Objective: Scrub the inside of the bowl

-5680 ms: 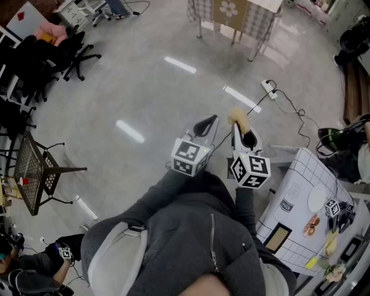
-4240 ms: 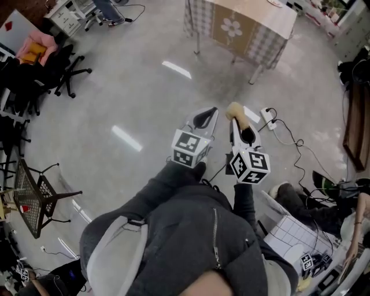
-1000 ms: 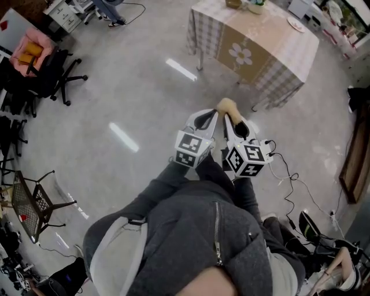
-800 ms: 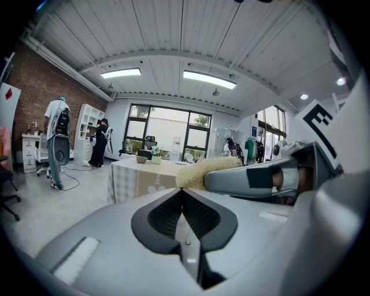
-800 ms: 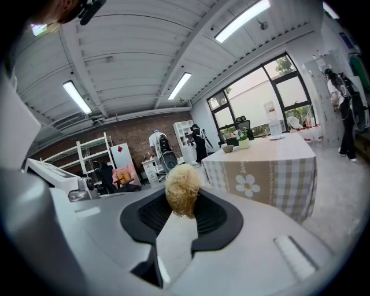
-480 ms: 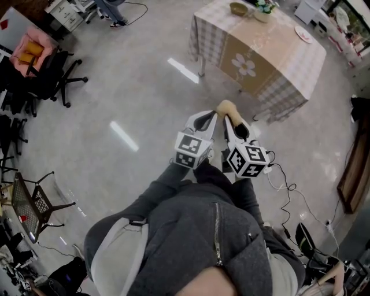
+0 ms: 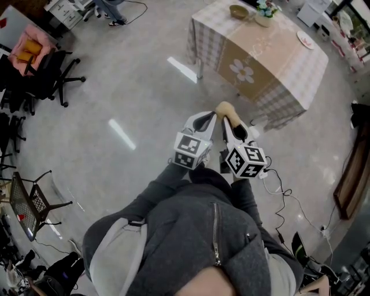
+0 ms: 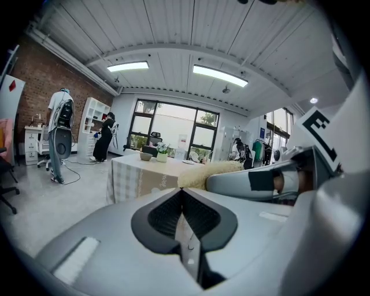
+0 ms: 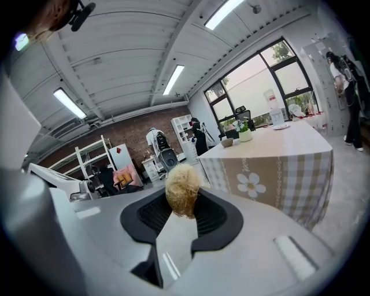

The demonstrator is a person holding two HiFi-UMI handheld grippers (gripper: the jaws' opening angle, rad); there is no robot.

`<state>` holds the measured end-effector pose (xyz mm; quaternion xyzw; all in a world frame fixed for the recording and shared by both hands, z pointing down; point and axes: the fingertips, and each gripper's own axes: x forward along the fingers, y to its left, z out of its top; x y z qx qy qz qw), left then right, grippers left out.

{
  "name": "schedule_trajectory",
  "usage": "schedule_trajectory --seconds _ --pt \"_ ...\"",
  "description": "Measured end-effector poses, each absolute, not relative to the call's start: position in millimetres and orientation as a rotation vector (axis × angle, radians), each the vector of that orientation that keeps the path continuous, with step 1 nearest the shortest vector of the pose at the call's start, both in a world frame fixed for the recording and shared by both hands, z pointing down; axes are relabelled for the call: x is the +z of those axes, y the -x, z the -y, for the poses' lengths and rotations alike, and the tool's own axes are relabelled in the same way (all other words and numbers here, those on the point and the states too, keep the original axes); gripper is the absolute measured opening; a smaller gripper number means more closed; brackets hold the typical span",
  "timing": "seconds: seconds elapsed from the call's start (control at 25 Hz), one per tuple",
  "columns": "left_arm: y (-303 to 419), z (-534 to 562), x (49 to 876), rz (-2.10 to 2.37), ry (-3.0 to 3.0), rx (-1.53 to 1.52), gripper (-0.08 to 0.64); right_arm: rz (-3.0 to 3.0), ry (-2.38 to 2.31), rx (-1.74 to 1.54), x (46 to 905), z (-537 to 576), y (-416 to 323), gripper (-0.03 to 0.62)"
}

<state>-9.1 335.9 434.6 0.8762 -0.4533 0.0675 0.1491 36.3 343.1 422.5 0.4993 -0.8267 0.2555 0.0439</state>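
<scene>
In the head view, bare grey floor (image 7: 144,87) lies open from 9 to 12 o'clock of the 2 grippers, with chairs (image 7: 49,63) at the far 10 o'clock edge and a cable (image 7: 283,191) at 4 o'clock. The table (image 7: 272,63) stands at 1 o'clock, with the bowl (image 7: 238,10) near its far edge. The left gripper (image 7: 207,118) and right gripper (image 7: 231,121) sit side by side, the scrubber (image 7: 224,107) at the right one's tip. The left gripper view alone shows its jaws pressed together on nothing (image 8: 182,193), the bowl (image 8: 145,156) at 11 o'clock and well apart. The right gripper view shows its jaws (image 9: 180,219) pinching the scrubber (image 9: 182,188), the bowl (image 9: 227,142) at 1 o'clock and a daisy print (image 9: 250,183) on the cloth.
</scene>
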Motion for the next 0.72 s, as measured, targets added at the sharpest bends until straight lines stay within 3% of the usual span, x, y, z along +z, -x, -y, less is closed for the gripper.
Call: schedule_trajectory --seconds 0.72 --pt "-13.4 -272.9 432.0 1.323 -2.526 0.169 0.009 2.621 -1.519 0.798 417.3 -271.5 -55.2 0.104"
